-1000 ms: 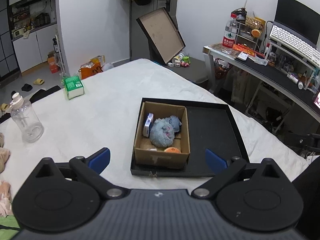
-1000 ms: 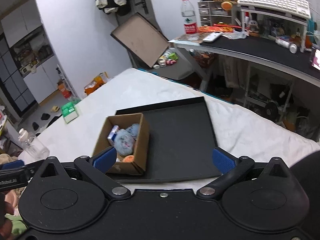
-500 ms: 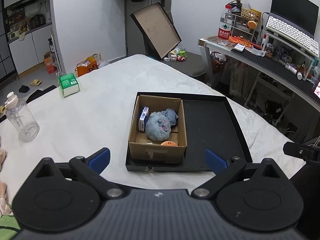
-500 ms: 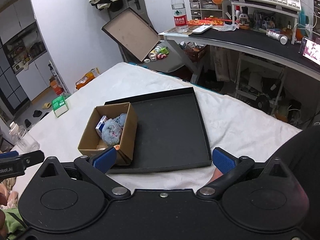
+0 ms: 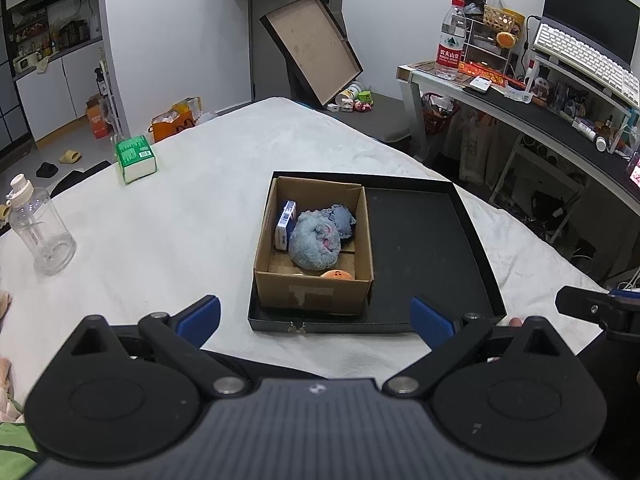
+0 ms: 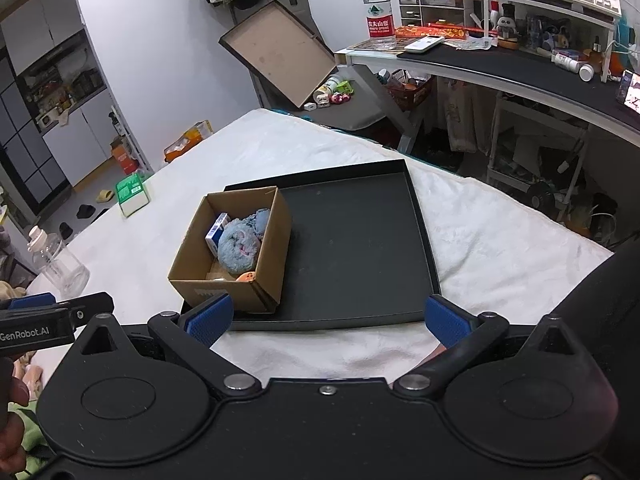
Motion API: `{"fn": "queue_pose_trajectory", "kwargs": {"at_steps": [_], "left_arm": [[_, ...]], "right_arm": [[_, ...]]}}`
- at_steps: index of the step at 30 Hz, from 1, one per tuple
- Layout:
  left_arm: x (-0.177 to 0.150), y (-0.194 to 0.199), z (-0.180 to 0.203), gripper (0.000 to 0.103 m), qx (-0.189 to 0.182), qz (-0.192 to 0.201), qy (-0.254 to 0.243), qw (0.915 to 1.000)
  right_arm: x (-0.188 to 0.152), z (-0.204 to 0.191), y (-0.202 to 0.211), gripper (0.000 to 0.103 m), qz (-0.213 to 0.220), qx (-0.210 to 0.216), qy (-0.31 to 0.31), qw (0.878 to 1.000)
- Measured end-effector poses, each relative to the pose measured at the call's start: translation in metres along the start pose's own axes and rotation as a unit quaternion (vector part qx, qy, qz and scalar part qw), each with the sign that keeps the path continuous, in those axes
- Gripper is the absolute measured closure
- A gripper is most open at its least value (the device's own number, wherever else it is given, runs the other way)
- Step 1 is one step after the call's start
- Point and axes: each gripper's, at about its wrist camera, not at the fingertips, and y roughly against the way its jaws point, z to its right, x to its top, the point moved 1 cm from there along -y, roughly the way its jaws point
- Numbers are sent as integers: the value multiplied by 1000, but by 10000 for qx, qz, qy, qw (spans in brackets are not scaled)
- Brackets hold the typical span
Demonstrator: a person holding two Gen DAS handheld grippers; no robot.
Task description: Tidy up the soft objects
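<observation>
Presently both grippers held level above the bed's near edge, left gripper [image 5: 316, 316] spread wide, right gripper [image 6: 326, 318] likewise, nothing gripped, box [image 5: 316, 294] in tray [image 5: 424, 240] ahead.

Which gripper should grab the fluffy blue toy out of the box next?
Probably the left gripper. It is open and points almost straight at the cardboard box, with the fluffy blue toy dead ahead. The right gripper is open too, but the box sits off toward its left finger.
</observation>
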Motion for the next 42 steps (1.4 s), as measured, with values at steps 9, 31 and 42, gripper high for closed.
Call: {"fn": "queue_pose_trajectory", "kwargs": {"at_steps": [9,31,42], "left_arm": [[1,-2,5,3,-60,-25,-33,10000],[-1,-4,4,3,-111,-63,-27,9999],[-2,-3,4,3,-111,-66,-4,9999]], "right_arm": [[1,-1,-1,0,-28,21,50,10000],[3,-5,-2,0,-41,49,96,9999],[2,-6,-1,0,-51,67,125,9999]]}}
